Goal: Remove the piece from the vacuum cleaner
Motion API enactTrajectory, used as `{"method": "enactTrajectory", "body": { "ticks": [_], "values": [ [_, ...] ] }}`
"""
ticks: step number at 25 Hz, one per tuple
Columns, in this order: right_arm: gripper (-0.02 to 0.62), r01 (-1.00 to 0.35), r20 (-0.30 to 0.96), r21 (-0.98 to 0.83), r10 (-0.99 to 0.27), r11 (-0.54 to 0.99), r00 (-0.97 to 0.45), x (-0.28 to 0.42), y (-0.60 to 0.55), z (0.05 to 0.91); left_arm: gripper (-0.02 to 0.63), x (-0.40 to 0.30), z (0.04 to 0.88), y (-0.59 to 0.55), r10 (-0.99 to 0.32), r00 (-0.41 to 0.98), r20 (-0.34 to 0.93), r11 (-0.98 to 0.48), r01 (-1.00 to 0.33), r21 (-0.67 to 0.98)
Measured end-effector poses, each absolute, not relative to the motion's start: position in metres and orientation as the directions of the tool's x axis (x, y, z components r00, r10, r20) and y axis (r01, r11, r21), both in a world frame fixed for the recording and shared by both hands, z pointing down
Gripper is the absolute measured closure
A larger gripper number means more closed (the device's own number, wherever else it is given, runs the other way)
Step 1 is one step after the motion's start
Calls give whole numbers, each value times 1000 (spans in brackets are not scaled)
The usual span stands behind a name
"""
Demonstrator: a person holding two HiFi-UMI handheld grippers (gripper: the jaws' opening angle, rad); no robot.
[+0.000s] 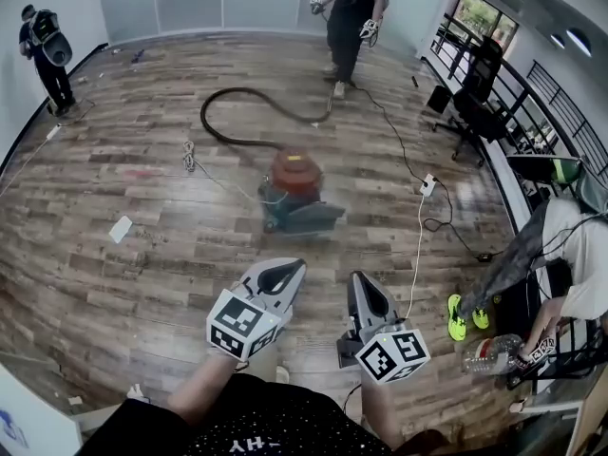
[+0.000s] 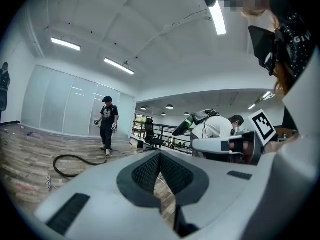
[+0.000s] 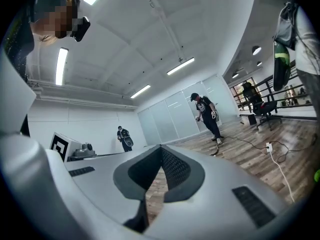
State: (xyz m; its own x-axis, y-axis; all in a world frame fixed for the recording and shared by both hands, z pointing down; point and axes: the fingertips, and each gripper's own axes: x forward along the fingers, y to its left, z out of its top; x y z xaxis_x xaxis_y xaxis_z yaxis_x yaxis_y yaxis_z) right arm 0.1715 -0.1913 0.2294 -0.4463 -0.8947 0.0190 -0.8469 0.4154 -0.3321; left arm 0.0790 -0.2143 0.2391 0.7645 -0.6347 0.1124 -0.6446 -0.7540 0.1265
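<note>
Nearest, the left gripper (image 1: 281,275) and right gripper (image 1: 363,291) are held side by side, each with its jaws pressed together on nothing. Ahead on the wooden floor (image 1: 142,217), well apart from both, sits the vacuum cleaner (image 1: 294,190), its black hose (image 1: 237,103) curling off toward a standing person (image 1: 353,17). The approach looks unfinished: get close, spread the jaws early, steady the body with one gripper and pull the piece with the other
</note>
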Motion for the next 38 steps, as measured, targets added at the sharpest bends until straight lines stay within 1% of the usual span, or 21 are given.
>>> {"method": "enactTrajectory", "body": {
  "ticks": [7, 13, 21, 25, 28, 35, 38],
  "values": [
    [584, -858, 41, -339, -905, 386, -423, 190, -270, 240, 598, 98, 252, -299, -618, 776, 127, -761, -631, 150],
    [584, -877, 48, -325, -920, 353, -388, 217, -364, 229, 598, 112, 245, -398, -610, 783, 118, -766, -621, 163],
    [584, -873, 38, -317, -915, 370, -401, 238, -477, 223, 598, 124, 237, -519, -617, 782, 89, -765, -622, 164],
    [584, -858, -9, -319, -907, 402, -422, 241, -512, 221, 598, 126, 242, -556, -614, 782, 107, -768, -624, 148],
    [584, -860, -20, -319, -910, 398, -413, 251, -531, 218, 598, 125, 245, -580, -619, 775, 124, -762, -632, 144],
    [584, -859, 27, -345, -911, 379, -412, 287, -556, 230, 598, 145, 254, -612, -621, 769, 148, -750, -639, 173],
    [584, -846, 49, -355, -896, 398, -442, 300, -568, 238, 598, 163, 258, -619, -617, 774, 141, -751, -633, 188]
  ]
}}
